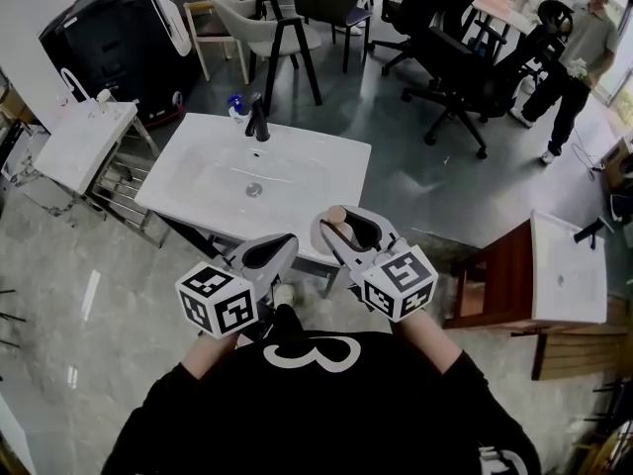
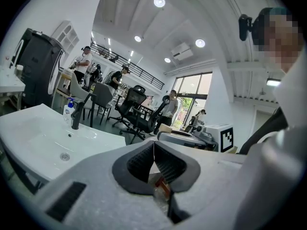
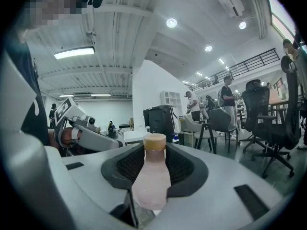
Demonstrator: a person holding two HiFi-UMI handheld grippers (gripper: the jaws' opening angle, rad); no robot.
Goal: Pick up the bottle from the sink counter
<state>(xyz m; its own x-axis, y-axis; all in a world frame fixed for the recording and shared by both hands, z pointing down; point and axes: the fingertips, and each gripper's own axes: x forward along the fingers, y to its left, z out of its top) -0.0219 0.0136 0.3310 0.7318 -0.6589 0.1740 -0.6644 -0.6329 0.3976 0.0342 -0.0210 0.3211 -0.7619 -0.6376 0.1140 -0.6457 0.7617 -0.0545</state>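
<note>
A pale pink bottle (image 3: 152, 181) with a tan cap (image 3: 155, 141) stands upright between the black pads of my right gripper (image 3: 154, 159), which is shut on its body. In the head view that gripper (image 1: 348, 228) is lifted close to my chest, just in front of the white sink counter (image 1: 331, 166), and the bottle's cap (image 1: 336, 214) shows at its tip. Beside it, my left gripper (image 1: 269, 253) is shut with nothing in it. Its pads (image 2: 165, 164) meet in the left gripper view.
A black faucet (image 1: 257, 119) and a blue-topped dispenser (image 1: 235, 107) stand at the sink's far edge. Smaller white basins sit at the left (image 1: 84, 142) and right (image 1: 569, 265). Office chairs (image 1: 465, 57) and a person (image 1: 579, 57) are beyond.
</note>
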